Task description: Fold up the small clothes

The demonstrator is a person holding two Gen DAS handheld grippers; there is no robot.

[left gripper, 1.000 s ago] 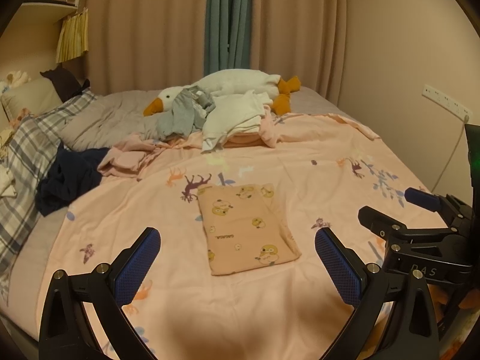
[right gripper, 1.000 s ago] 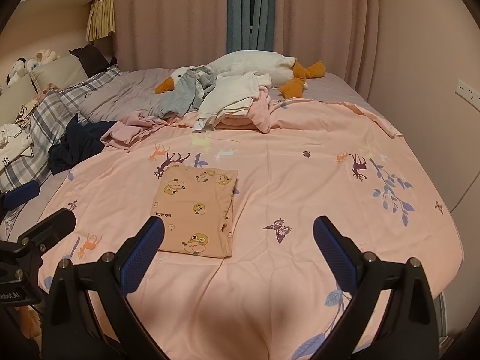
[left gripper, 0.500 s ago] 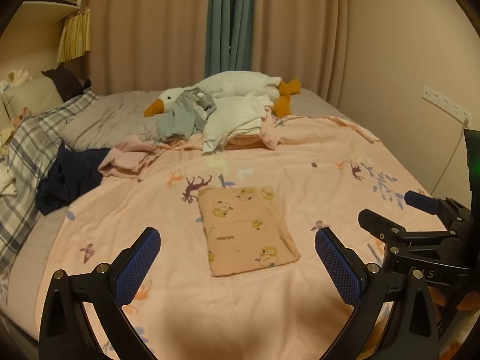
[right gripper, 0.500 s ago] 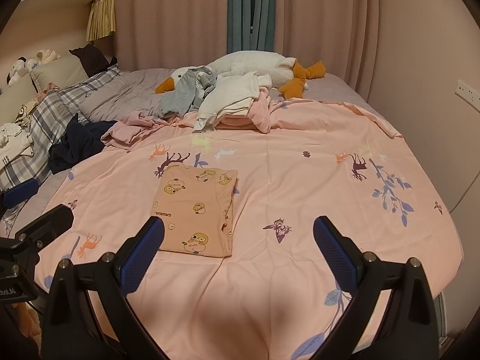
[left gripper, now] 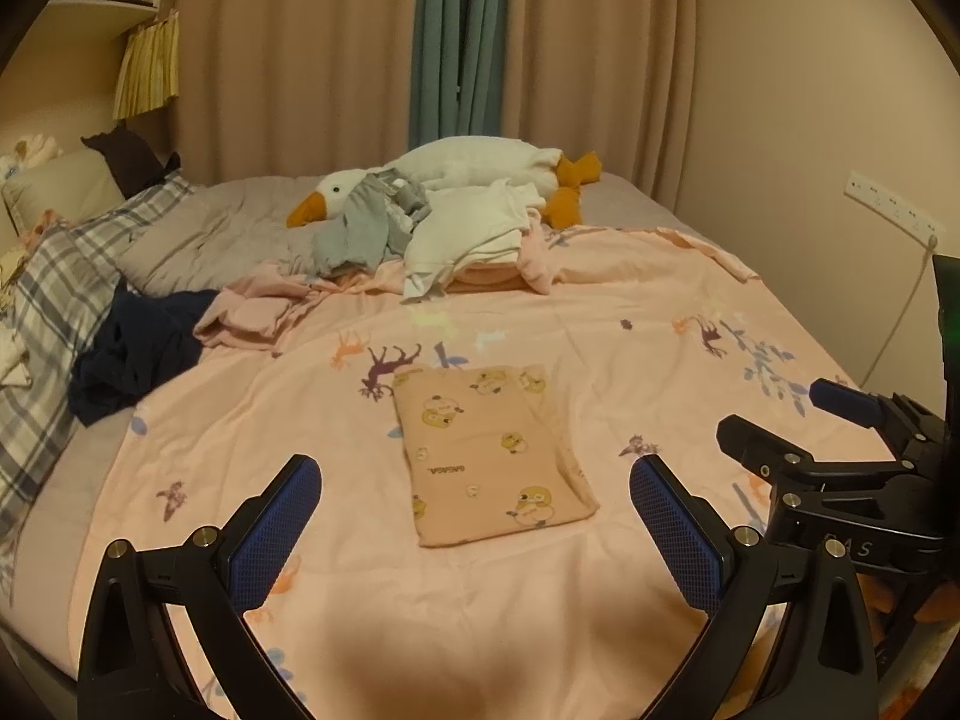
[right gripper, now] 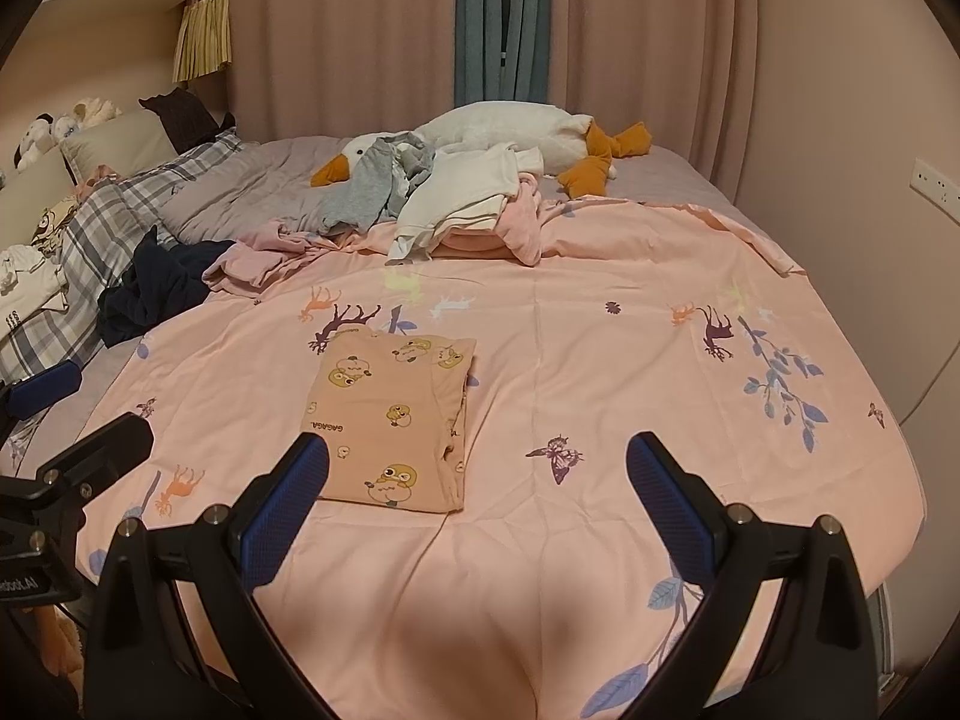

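Lying flat on the pink printed bedspread [left gripper: 630, 312] is the folded garment [left gripper: 492, 450], a peach-coloured piece with yellow duck prints and a small line of lettering. It forms a neat upright rectangle, its layered fold edges stacked along the right side, and it sits roughly in the middle of the bed, nearer the foot than the pillows. In the right wrist view the same folded garment [right gripper: 393, 420] lies just ahead of the left finger of that tool.

Both tools hover above the bedspread, apart from the cloth. The left tool [left gripper: 474, 525] has its blue-padded fingers spread wide and holds nothing. The right tool [right gripper: 477, 510] is likewise spread wide and empty; it also shows at the right edge of the left wrist view [left gripper: 798, 420].

No basket or box shows; the remaining clothes sit loose in a pile [right gripper: 456, 204] at the far end of the bedspread: white, grey and pink pieces heaped against a white plush goose [right gripper: 498, 132] with an orange beak and feet. A dark navy garment [left gripper: 138, 348] is crumpled at the left beside a plaid pillow [left gripper: 54, 288]. Curtains [left gripper: 336, 48] hang behind the bed.
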